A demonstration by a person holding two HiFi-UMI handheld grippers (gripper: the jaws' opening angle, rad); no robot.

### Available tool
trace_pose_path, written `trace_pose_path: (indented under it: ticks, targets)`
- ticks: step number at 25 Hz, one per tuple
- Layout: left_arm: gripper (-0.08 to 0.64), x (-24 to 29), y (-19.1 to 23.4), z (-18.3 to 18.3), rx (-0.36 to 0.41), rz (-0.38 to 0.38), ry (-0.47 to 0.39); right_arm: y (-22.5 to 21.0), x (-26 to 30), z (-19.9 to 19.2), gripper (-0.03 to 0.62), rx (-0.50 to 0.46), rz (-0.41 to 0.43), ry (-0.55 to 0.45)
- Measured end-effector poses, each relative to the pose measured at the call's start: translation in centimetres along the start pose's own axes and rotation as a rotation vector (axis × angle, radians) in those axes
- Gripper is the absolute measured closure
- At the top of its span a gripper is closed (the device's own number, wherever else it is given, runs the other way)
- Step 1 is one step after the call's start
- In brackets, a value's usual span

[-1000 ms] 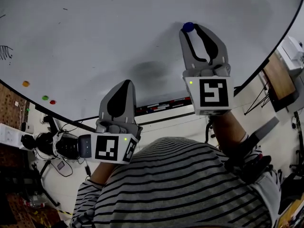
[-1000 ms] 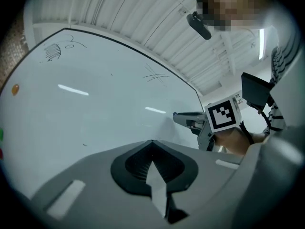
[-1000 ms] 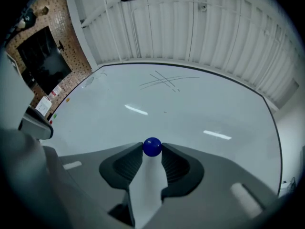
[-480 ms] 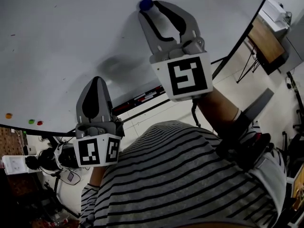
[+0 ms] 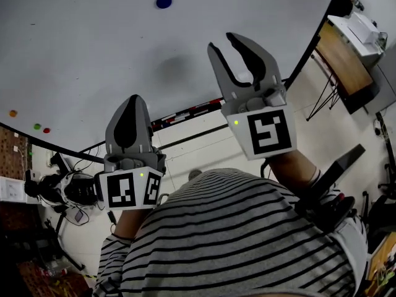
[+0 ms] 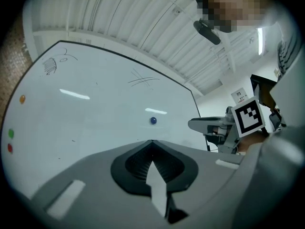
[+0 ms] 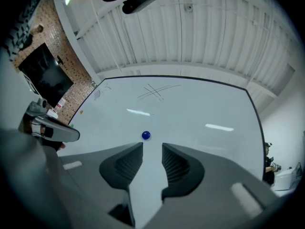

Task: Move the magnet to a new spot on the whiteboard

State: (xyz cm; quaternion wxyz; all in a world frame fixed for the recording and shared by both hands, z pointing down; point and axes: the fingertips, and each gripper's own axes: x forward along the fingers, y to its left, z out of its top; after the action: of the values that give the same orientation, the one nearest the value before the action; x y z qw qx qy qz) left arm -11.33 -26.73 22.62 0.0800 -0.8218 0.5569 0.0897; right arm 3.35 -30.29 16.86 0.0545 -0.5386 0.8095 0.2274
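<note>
A small blue magnet sticks to the whiteboard, alone near its upper middle; it also shows in the left gripper view as the magnet and in the right gripper view as the magnet. My right gripper hangs open well back from the board, nothing between its jaws, the magnet beyond its tips. My left gripper is held lower and to the left, jaws together and empty.
Three small magnets, orange, green and red, sit at the board's left edge. A pen tray runs under the board. A wooden desk stands at right, cables and gear at lower left.
My right gripper let go of the blue magnet and drew back from the board. The magnet stays on the board, farther from the tips. The left gripper barely moved.
</note>
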Motion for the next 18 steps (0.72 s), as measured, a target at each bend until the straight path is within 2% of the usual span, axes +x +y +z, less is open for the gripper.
trace_pose_path:
  ticks: [11, 18]
  targets:
    - [0.545, -8.0, -11.9, 2.2, 0.036, 0.121, 0.014, -2.5, -14.6, 1.7, 0.469, 0.073, 0.097, 0.040]
    - [0.544, -11.7, -13.6, 3.2, 0.055, 0.174, 0.035, -1.3, -18.7, 3.1, 0.469, 0.124, 0.123, 0.052]
